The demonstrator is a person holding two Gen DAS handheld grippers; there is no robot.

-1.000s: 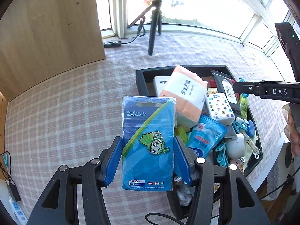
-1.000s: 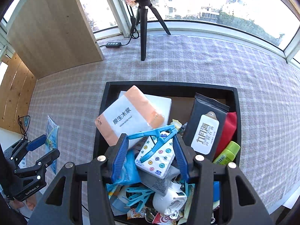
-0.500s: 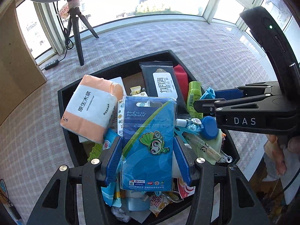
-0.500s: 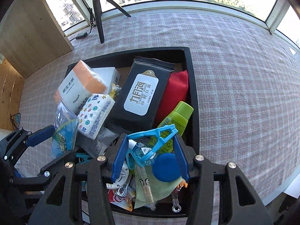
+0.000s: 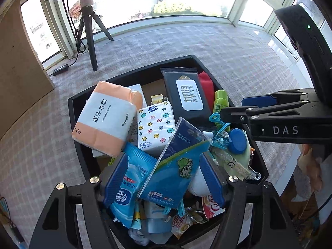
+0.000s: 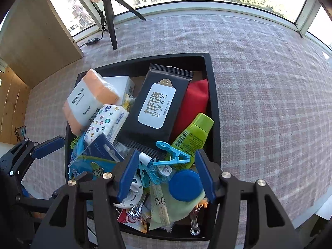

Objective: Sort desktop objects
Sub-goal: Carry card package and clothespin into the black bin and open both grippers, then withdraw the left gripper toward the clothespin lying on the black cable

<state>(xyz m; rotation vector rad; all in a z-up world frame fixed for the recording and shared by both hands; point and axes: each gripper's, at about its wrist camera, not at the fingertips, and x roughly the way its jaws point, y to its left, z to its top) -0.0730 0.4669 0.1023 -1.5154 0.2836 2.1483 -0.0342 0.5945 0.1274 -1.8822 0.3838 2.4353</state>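
A black tray (image 5: pixel 71 112) (image 6: pixel 213 112) holds a heap of small items. My left gripper (image 5: pixel 166 176) is open above its near end. The blue pin card (image 5: pixel 176 166) lies tilted on the heap between the left fingers, loose; it also shows in the right wrist view (image 6: pixel 97 157). My right gripper (image 6: pixel 166 174) is open over the tray's near right part. The light blue clip (image 6: pixel 172 157) lies on the heap between its fingers, next to a blue cap (image 6: pixel 185 185).
In the tray: an orange tissue pack (image 5: pixel 108 118), a Vinda tissue pack (image 5: pixel 155 126), a black wipes pack (image 6: pixel 157 108), a red pouch (image 6: pixel 195 101), a green bottle (image 6: pixel 195 134). A tripod (image 5: pixel 89 33) and a wooden panel (image 6: pixel 37 33) stand on the checked cloth behind.
Both grippers have opened. The blue pin card has dropped from the left gripper onto the heap and tilted. The blue clip has dropped from the right gripper into the tray.
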